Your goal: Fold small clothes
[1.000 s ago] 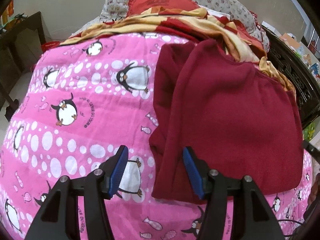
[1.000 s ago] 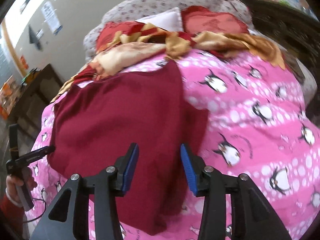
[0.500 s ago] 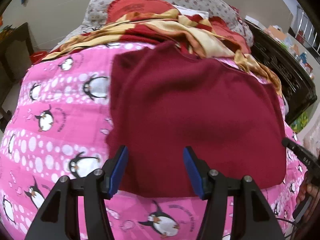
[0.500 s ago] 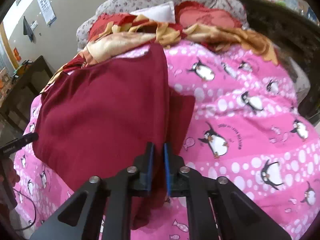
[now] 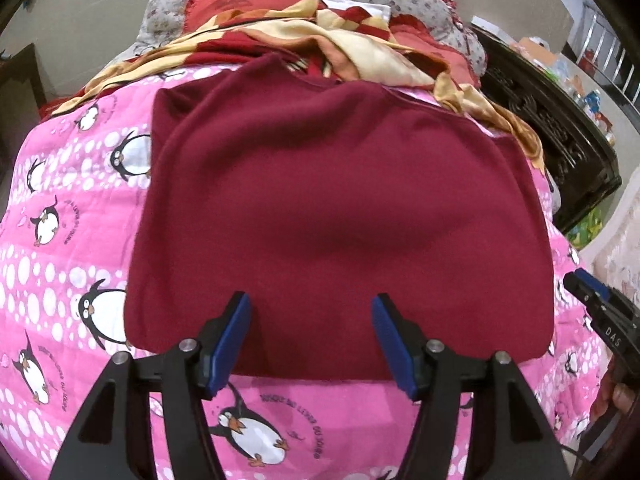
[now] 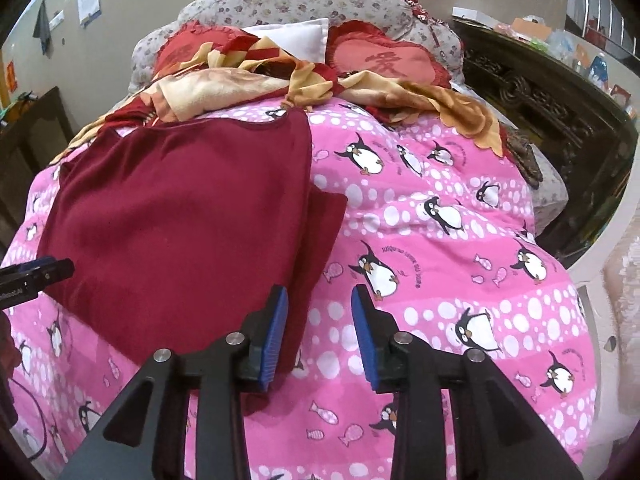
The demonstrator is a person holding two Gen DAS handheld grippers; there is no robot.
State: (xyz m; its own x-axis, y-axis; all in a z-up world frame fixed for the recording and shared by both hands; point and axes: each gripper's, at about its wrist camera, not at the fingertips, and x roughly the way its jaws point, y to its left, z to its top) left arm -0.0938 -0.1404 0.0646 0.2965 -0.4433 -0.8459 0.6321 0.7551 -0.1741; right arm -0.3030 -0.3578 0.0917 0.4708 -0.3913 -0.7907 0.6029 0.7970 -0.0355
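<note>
Left gripper [image 5: 312, 340]: jaws spread wide, holding nothing. The blue pads [image 5: 230, 344] sit low in the left wrist frame, straddling the near hem of the maroon garment [image 5: 328, 208] without visible contact. Judged purpose: staged over the hem for a grasp or a smoothing pass.

Right gripper [image 6: 318, 334]: jaws parted to a moderate gap, holding nothing. The left pad lies over the garment's right edge, low centre of the right wrist frame; the right pad is over bare quilt. Contact with the cloth cannot be confirmed. Judged purpose: placed at the folded side so the next fold can be taken from this edge.

Garment location: flat on the pink penguin quilt [image 6: 440, 280], filling the centre of the left wrist frame and the left half of the right wrist frame. The neckline points to the top of both frames, toward the yellow-and-red blanket [image 6: 280, 80] and the red heart-shaped cushions [image 6: 380, 60]; the hem faces the grippers. A narrower layer, probably a tucked-in sleeve or side panel, projects from under the right edge at centre frame in the right wrist view, and a similar layer shows at the upper left in the left wrist view.

Long axis: not determinable with confidence under the fisheye distortion; the folded body reads roughly as wide as it is deep. Judgement: side folds done, hem-to-neck fold outstanding.
</note>
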